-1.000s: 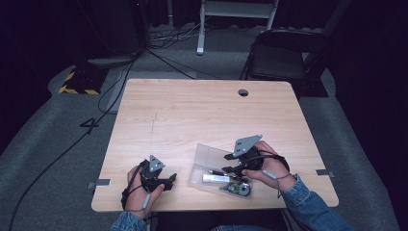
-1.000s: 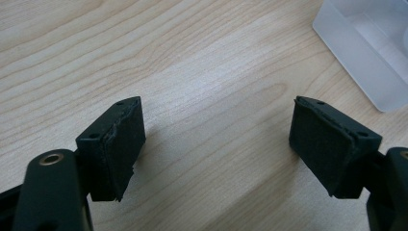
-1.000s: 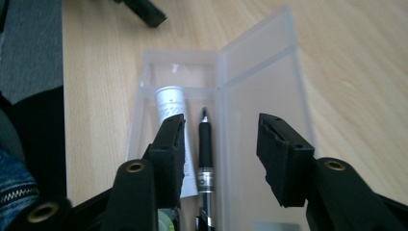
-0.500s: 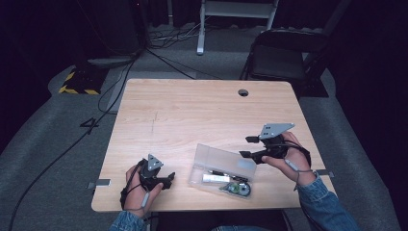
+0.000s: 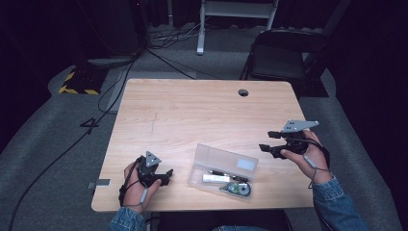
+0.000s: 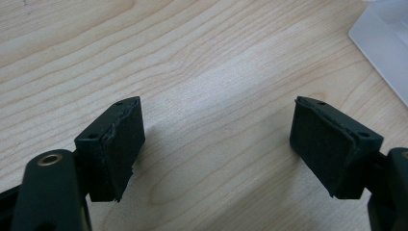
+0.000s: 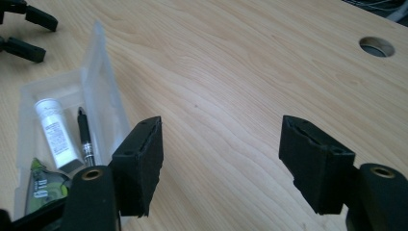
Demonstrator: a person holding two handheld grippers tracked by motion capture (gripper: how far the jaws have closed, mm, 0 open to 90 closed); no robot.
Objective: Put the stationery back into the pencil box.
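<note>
— Where's the clear plastic case (image 5: 223,169) now?

— Low in the middle of the high view, near the table (image 5: 192,110) edge closest to the person, lid up. Inside lie a white tube (image 7: 54,132), a black pen (image 7: 84,137) and a green-labelled correction tape (image 5: 239,189) at the near end.

— And the grippers?

— The left gripper (image 5: 166,174) sits lower left, just beside the case, jaws spread wide over bare wood with nothing between them. The right gripper (image 5: 265,146) is out at the right of the frame, well apart from the case; its jaws have just been opening and are parted, empty, over the tabletop.

— What worries you from here?

— The lid stands upright and looks light. If the right gripper swings back in low, I'd guess a jaw could catch that lid and skid the whole case toward the near edge, since the left one isn't holding it. The tape also seems to sit at the rim; a nudge might tip it out.

— So?

— Steady the case first, I'd say.
</note>
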